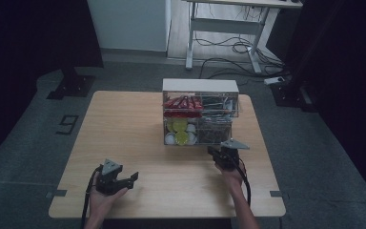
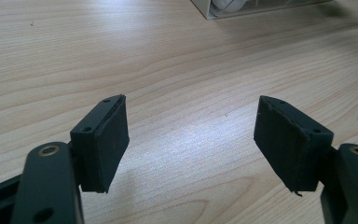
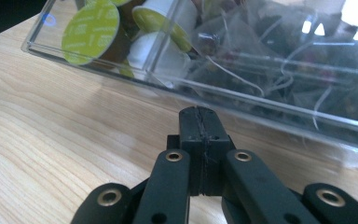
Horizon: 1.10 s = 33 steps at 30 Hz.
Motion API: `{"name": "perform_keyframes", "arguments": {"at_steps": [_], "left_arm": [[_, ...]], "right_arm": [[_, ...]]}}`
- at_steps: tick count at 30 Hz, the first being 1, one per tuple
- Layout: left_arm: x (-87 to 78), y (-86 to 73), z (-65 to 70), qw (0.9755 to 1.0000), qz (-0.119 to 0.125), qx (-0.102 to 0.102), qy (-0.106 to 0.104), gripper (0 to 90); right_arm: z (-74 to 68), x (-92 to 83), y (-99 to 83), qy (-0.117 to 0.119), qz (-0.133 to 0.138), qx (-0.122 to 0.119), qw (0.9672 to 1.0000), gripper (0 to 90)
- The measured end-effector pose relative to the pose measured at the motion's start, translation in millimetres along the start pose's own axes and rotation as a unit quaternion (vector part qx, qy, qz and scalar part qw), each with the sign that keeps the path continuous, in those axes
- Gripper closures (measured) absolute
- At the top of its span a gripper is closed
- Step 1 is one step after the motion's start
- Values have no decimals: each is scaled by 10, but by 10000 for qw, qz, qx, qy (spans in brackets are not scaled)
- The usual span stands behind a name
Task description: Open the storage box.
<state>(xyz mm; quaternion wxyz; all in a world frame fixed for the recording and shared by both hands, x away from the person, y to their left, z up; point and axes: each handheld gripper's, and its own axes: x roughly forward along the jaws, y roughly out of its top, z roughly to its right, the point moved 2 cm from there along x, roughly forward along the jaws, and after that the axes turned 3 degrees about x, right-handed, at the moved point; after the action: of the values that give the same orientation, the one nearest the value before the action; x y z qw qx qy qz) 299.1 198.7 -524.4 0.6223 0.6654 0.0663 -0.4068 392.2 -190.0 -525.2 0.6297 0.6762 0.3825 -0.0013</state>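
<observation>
While your right gripper (image 1: pixel 218 153) noses at the clear organizer (image 1: pixel 200 113), a shove could slide it.
From above, it sits just ahead of those jaws; left gripper (image 2: pixel 191 135) jaws gape wide over bare desk (image 2: pixel 74 56); right jaws are pinched empty, the drawer front (image 3: pixel 261 100) just beyond their tips.

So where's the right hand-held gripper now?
In the high view the right hand-held gripper sits right of centre on the table, shut, just before the clear organizer box's lower right drawer of tea bags.

A light wooden table (image 1: pixel 124 133) stands on grey floor. A clear plastic organizer (image 1: pixel 200 114) sits on its far half (compartments with red packets, yellow-lidded capsules and dark tea bags). The near half shows pale bare grain, and the organizer's lower tray rests flat on the wood.
</observation>
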Motion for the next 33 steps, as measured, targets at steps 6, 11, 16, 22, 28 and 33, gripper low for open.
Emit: {"name": "perform_keyframes", "arguments": {"at_steps": [6, 11, 16, 22, 28, 33], "left_arm": [[15, -9, -1, 10000, -41, -9, 15, 266], [12, -8, -3, 10000, -28, -19, 15, 267], [10, -8, -8, 10000, -22, -23, 17, 267], [24, -13, -1, 10000, -54, -9, 25, 267], [27, -13, 3, 10000, -51, -9, 18, 267], [19, -14, -10, 10000, -61, -10, 39, 267]], "right_arm": [[-65, 39, 49, 58, -48, -121, 9999, 892], [-63, 41, 51, 78, -51, -100, 9999, 892], [-66, 35, 53, 75, -39, -90, 9999, 892], [-82, -23, 94, 2, 91, -164, 9998, 891], [-58, -45, 104, 10, 104, -122, 9999, 892], [-59, -48, 108, 17, 110, -116, 9999, 891]]}}
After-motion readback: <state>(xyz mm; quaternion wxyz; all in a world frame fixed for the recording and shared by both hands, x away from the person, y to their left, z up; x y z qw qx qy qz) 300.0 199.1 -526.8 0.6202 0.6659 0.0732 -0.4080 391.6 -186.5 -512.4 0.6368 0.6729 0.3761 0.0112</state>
